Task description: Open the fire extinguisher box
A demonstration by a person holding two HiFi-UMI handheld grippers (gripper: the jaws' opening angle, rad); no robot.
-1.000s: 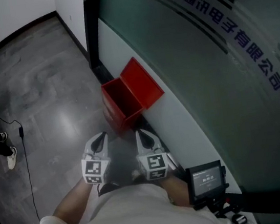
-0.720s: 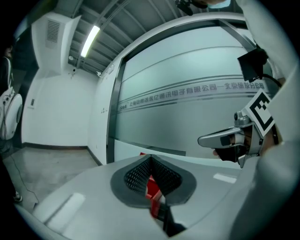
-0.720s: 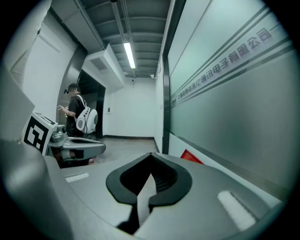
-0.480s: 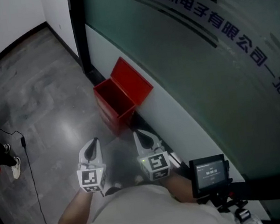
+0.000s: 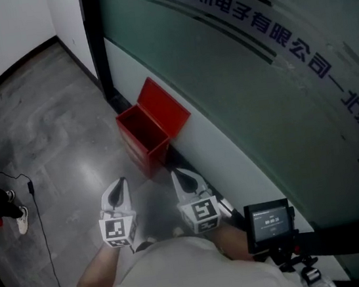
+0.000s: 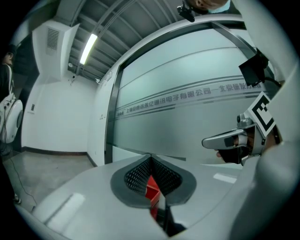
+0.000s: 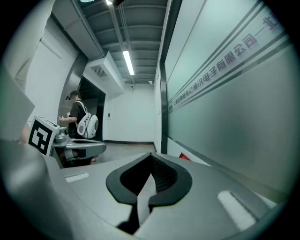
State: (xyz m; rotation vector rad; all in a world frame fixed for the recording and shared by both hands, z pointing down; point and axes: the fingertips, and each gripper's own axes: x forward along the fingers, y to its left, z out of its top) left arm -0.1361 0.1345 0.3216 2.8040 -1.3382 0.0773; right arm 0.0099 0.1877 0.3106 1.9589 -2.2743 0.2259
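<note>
The red fire extinguisher box [image 5: 140,138] stands on the floor against the glass wall, and its lid [image 5: 164,107] is swung up and leans back on the wall. The box's inside is dark. My left gripper [image 5: 117,193] and right gripper [image 5: 184,180] hang side by side a short way in front of the box, touching nothing. Both are shut and hold nothing. In the left gripper view a strip of the red box [image 6: 152,187] shows past the closed left gripper [image 6: 151,159], with the right gripper [image 6: 229,139] at the side. In the right gripper view a red corner of the box [image 7: 185,157] peeks past the right gripper [image 7: 151,157].
A frosted glass wall [image 5: 274,106] with printed lettering runs along the right, ending at a black post [image 5: 94,45]. A small screen [image 5: 268,223] is mounted by my right arm. A cable [image 5: 40,225] and a shoe [image 5: 20,218] lie on the grey floor at left. A person with a backpack [image 7: 82,123] stands in a far doorway.
Both grippers have drawn back a little from the box, so the gap to it has grown. The box now sits farther up and left in the head view. Jaws stayed shut.
</note>
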